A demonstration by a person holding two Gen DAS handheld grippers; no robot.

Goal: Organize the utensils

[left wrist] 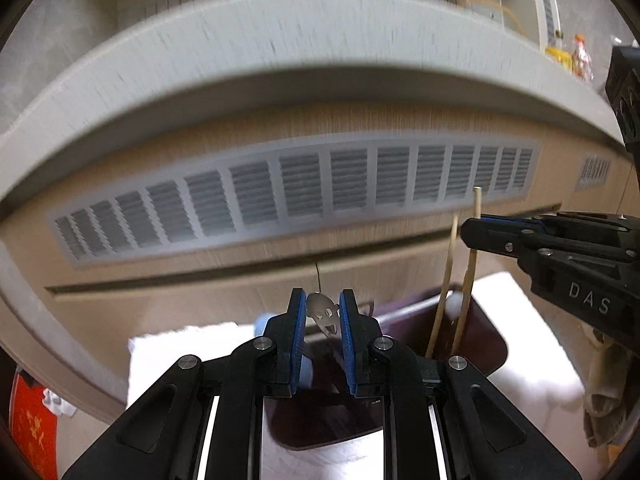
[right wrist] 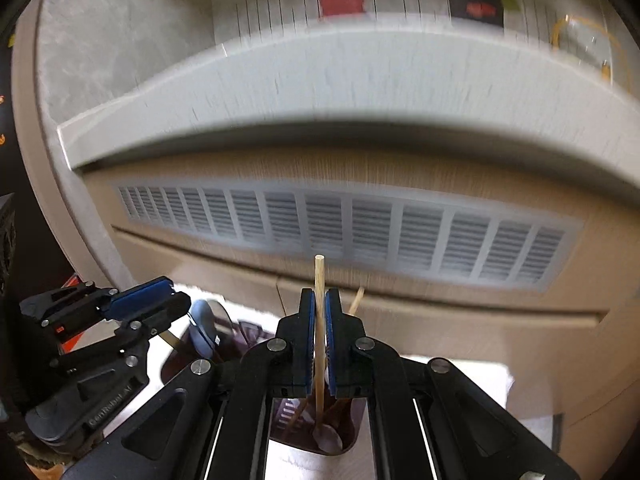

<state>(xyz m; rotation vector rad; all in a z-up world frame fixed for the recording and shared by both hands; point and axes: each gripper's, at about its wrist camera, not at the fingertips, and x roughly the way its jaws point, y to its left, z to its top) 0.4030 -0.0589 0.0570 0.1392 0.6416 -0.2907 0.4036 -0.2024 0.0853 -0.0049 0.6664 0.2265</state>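
My left gripper (left wrist: 323,312) is shut on the metal handle of a utensil (left wrist: 325,313), held above a dark brown utensil holder (left wrist: 476,336). My right gripper (right wrist: 320,312) is shut on a wooden chopstick (right wrist: 319,276) that stands upright with its lower end inside the holder (right wrist: 344,432). In the left wrist view the right gripper (left wrist: 474,232) grips that chopstick (left wrist: 476,200) beside a second chopstick (left wrist: 448,264) leaning in the holder. The left gripper (right wrist: 160,300) also shows in the right wrist view, over a pale blue utensil (right wrist: 202,332).
The holder stands on a white cloth (left wrist: 532,360). Behind is a beige cabinet with a long grey vent grille (left wrist: 304,192) and a grey ledge (left wrist: 280,40). Bottles (left wrist: 580,56) stand at far right. A red object (left wrist: 32,424) lies at lower left.
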